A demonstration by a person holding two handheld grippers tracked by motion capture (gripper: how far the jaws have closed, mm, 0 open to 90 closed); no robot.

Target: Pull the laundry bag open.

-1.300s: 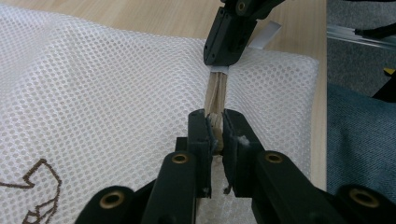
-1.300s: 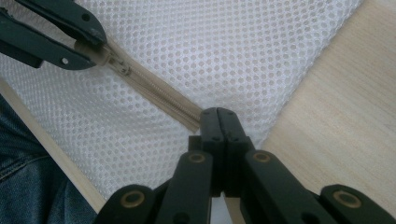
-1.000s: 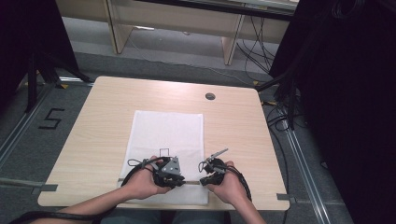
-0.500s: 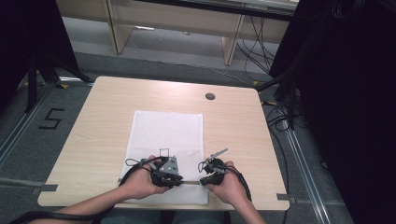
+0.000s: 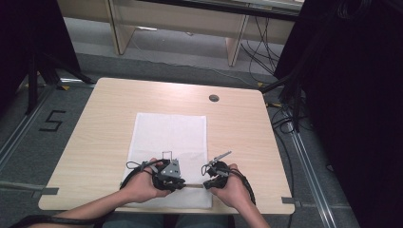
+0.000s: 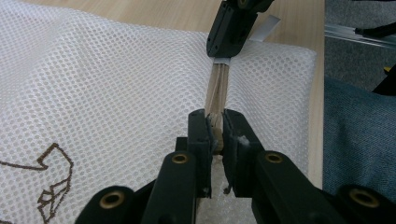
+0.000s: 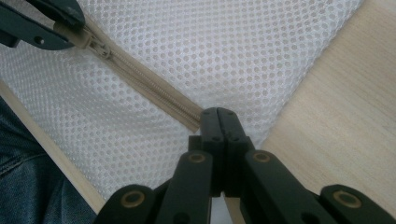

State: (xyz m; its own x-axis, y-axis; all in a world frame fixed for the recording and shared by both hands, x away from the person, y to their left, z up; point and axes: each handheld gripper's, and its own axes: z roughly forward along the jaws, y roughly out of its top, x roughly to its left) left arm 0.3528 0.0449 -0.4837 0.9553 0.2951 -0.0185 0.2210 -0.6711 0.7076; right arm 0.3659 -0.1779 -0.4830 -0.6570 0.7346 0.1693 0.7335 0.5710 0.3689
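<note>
A white mesh bag [image 5: 171,135] lies flat on the table, its beige zipper [image 5: 193,185] running along the near edge. My left gripper [image 6: 215,125] is shut on the zipper's pull tab; in the high view the left gripper [image 5: 180,183] is at the bag's near edge. My right gripper [image 7: 218,115] is shut on the zipper tape's end near the bag's corner, and in the high view the right gripper [image 5: 207,183] faces the left one. The slider [image 7: 101,49] sits close to the left jaws. The zipper [image 7: 149,86] between the two grippers looks closed.
The wooden table [image 5: 119,107] has a round cable hole [image 5: 214,98] at its far right. A brown printed mark [image 6: 49,186] is on the mesh. The person's denim-clad lap [image 6: 359,140] is just past the table's near edge.
</note>
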